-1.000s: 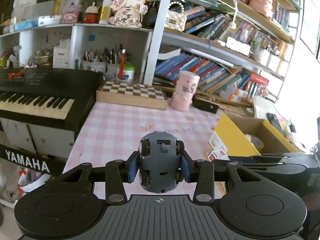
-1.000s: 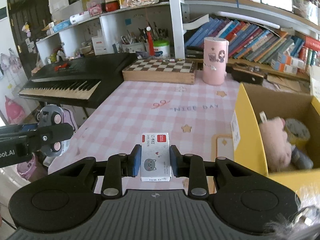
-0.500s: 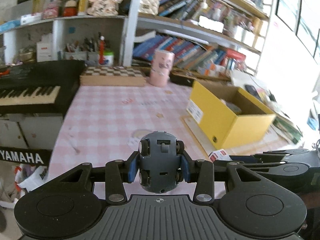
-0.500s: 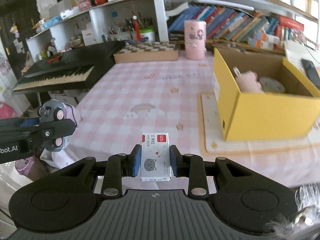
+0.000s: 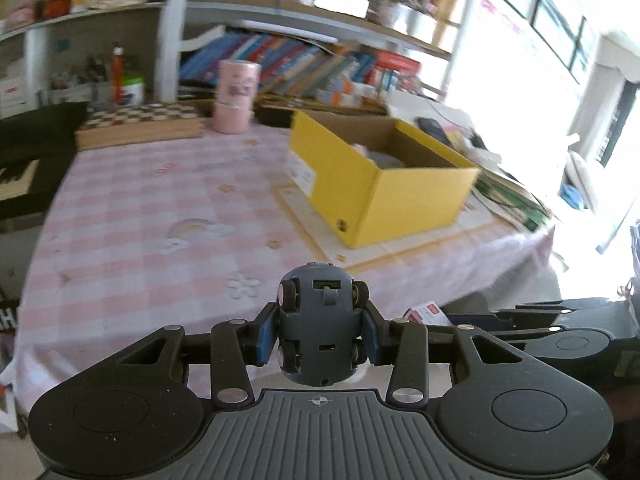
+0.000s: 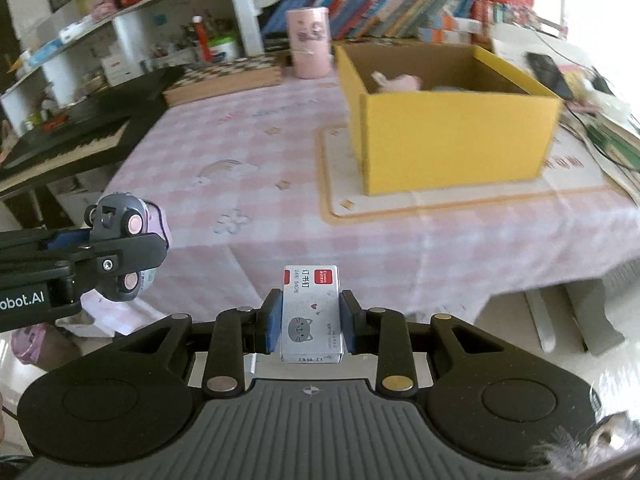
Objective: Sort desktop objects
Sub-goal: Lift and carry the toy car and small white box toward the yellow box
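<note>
My left gripper (image 5: pixel 319 334) is shut on a small grey toy car (image 5: pixel 318 320), held wheels-up in front of the table's near edge. The same car (image 6: pixel 124 256) shows at the left of the right wrist view, with pink wheels. My right gripper (image 6: pixel 308 322) is shut on a small white staple box (image 6: pixel 311 314) with a cat drawing and red labels; that box (image 5: pixel 426 312) peeks in at the right of the left wrist view. An open yellow cardboard box (image 6: pixel 448 128) stands on the pink checked tablecloth (image 6: pixel 256 160), with a pink plush toy (image 6: pixel 400 82) inside.
A pink cylinder (image 6: pixel 310 42) and a chessboard box (image 6: pixel 224 80) stand at the table's far side. A black keyboard (image 6: pixel 76 132) lies to the left. Bookshelves (image 5: pixel 312 56) fill the back wall. Papers, cables and a black device (image 6: pixel 548 72) lie right of the yellow box.
Both grippers have drawn back from the table and swung rightward, each keeping its grip. The yellow box now sits nearer the middle of both views, and the table's near edge is in sight.
</note>
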